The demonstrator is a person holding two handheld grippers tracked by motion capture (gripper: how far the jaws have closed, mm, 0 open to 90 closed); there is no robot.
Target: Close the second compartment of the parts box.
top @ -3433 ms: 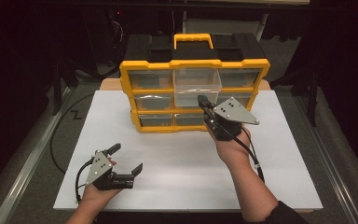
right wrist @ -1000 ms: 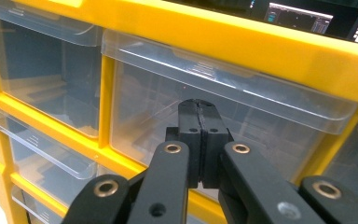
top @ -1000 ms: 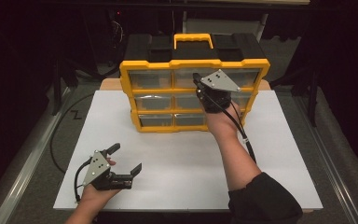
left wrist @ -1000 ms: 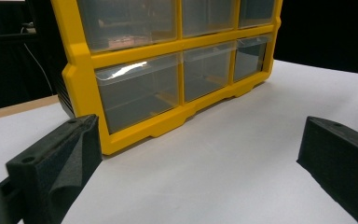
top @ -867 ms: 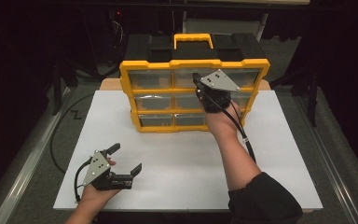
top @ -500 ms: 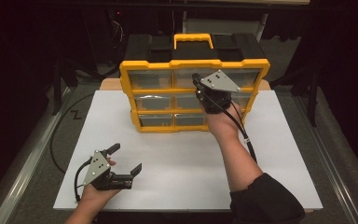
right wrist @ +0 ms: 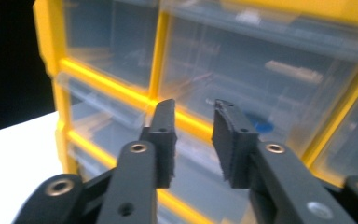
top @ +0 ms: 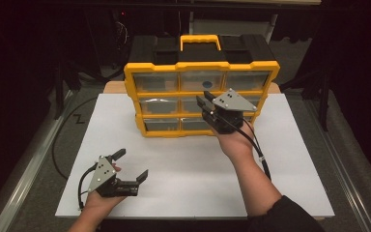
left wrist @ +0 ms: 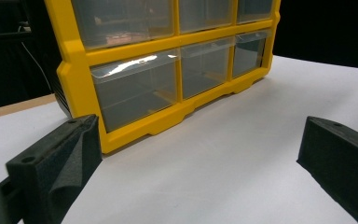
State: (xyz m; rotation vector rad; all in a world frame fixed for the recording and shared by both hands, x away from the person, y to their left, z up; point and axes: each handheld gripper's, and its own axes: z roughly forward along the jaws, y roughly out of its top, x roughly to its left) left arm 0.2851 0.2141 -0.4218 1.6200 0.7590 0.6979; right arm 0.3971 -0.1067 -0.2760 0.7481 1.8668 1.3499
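White surface [top: 280,159], rectangular, matte. Directly on it, toward the far edge: yellow-framed drawer organiser [top: 140,104] standing upright, clear drawers in three rows facing the near side, black carry handle section on top. Wooden edge showing behind.

Two handheld black grippers, person wearing dark sleeve

Left gripper [top: 130,165] and right gripper [top: 204,100] are showing black bodies, grey three-cornered top plates with small holes, and trailing black cables. Foam-like black pads [right wrist: 230,140] are sitting on jaw arms with brass-coloured rivets. A dark sleeve [top: 285,216] is covering the right forearm.
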